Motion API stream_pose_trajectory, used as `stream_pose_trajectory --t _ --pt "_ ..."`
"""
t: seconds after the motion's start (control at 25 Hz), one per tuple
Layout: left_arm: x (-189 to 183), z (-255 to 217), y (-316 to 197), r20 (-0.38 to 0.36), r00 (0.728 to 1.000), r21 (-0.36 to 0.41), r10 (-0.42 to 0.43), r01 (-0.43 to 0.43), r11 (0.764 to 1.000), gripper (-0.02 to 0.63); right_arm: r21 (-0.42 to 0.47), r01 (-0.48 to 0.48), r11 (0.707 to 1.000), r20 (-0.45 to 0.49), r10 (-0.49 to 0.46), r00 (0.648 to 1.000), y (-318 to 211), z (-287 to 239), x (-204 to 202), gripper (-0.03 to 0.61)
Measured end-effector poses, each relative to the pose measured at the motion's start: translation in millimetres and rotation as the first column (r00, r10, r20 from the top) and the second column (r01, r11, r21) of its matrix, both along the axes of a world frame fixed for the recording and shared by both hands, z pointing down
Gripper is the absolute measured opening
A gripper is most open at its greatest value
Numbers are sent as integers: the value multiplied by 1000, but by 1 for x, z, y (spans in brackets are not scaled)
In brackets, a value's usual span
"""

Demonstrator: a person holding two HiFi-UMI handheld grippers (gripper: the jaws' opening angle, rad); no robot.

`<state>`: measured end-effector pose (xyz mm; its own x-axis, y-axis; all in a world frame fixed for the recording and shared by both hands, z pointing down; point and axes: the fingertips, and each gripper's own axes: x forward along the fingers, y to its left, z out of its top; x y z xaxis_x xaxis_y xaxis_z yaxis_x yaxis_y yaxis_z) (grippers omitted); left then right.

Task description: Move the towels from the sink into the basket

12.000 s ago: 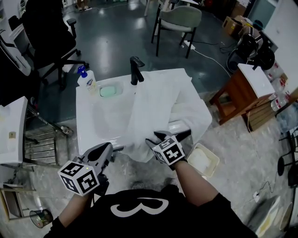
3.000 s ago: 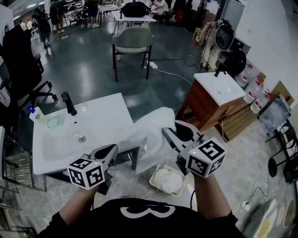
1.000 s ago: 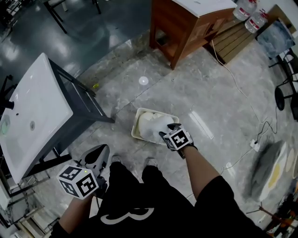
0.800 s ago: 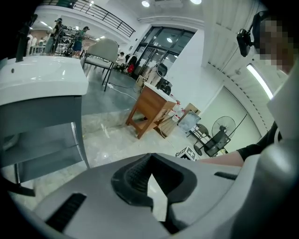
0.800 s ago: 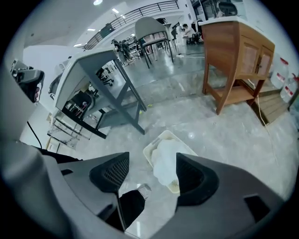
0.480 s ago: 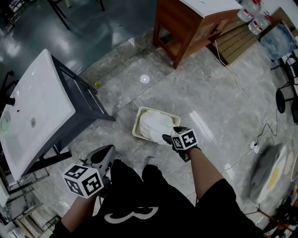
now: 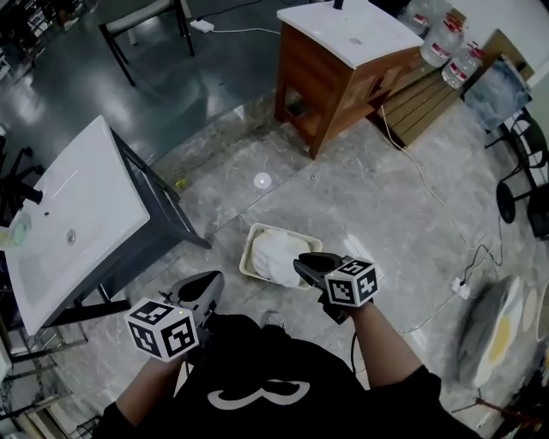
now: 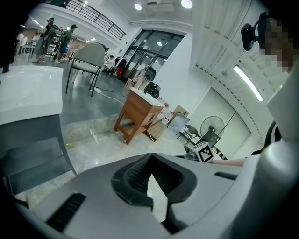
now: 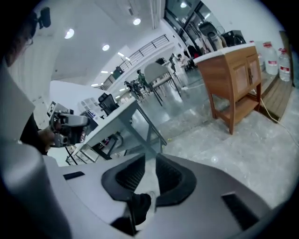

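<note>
We see bright, even indoor light; ceiling lamps (image 8: 138,6) glow overhead in both gripper views; the polished floor (image 7: 377,189) carries a small glare spot (image 7: 262,181); wide-angle bending curves the edges; black vignette rings both gripper views; the nearest foreground looks soft.

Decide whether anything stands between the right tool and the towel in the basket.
Nothing visible does. The right tool, its jaws having just closed further with nothing between them, hangs above the towel heaped in the basket on the floor.

Right gripper (image 7: 302,261) — empty jaws just narrowed, slightly apart
</note>
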<state>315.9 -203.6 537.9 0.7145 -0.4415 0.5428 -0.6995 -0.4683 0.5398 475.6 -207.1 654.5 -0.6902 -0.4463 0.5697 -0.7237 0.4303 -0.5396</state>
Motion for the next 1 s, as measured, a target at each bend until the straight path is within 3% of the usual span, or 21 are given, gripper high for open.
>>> stream_pose_trajectory --t 0.08,0.2,0.28,0.48,0.68,1.0 --pt "6 -21 4 -25 1000 30 6 -6 1000 5 131 -20 991 29 16 999 0 -53 -1 5" --pt "20 -60 11 -80 996 107 30 -22 994 5 325 -56 944 90 29 996 6 -139 3 3" --pt "27 -87 15 -104 993 159 54 -37 987 5 409 -76 910 123 28 992 15 -189 6 3" --pt "43 -155 32 -157 981 275 112 -65 959 5 510 -102 854 164 20 986 47 -279 10 3" --pt "56 -217 52 -181 963 415 200 -109 903 5 612 -134 780 252 -31 967 74 -357 -1 3" --pt "84 -275 80 -181 938 551 297 -154 820 5 716 -81 693 135 -23 991 99 -398 15 3"
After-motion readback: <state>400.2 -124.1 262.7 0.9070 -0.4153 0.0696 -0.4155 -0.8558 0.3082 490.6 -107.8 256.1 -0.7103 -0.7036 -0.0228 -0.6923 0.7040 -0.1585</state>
